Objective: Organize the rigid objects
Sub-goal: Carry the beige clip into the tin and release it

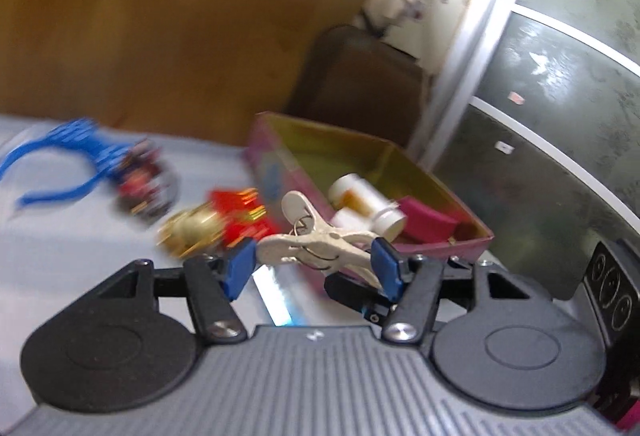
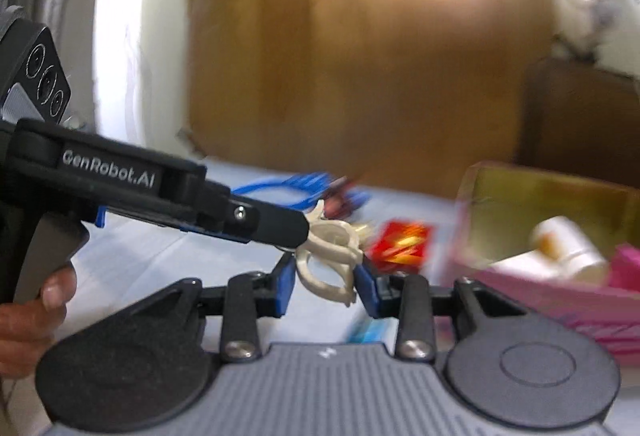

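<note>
Pale table (image 1: 60,236); both left tongs (image 1: 314,266) and right tongs (image 2: 325,282) grip one white clip (image 1: 316,246).

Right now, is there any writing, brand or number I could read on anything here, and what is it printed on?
"GenRobot.AI": white letters on the black arm of the left gripper, seen in the right wrist view.
Pink tin box: a printed picture on its side, too blurred to read.
Red packet: yellow marks, too blurred to read.
White bottle: an orange label, no legible words.
Nothing else carries readable text.
</note>
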Tool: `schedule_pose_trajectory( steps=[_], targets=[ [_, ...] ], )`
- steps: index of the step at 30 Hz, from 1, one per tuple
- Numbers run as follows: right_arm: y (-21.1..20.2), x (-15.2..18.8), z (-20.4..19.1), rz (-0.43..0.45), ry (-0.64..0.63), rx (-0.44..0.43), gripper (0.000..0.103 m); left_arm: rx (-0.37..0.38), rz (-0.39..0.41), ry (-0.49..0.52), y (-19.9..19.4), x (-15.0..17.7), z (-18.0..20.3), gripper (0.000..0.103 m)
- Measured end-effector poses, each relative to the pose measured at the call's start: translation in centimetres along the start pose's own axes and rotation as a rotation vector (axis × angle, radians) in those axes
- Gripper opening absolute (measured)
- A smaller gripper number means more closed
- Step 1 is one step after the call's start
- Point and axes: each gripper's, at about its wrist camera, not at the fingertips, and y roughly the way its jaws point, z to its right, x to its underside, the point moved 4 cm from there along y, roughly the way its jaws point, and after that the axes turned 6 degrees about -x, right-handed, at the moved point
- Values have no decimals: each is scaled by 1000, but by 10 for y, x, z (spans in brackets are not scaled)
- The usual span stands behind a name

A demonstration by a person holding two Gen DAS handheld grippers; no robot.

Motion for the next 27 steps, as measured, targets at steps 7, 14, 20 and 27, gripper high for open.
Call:
schedule_pose_trajectory(
  steps=[7,14,20,27],
  targets=[
    [-5,-11,81,29,68,150,33,25,-41,101,79,-26,53,65],
    [9,-9,127,-14,100,214,33,-69,-72,153,114,-26,68,66],
    [22,-1,160,-21,173,401,40,-271,-76,176,110,-21,56,79],
    [-14,0,137,92,280,347,42,-394,-33,224,80,-17,44,79]
  ],
)
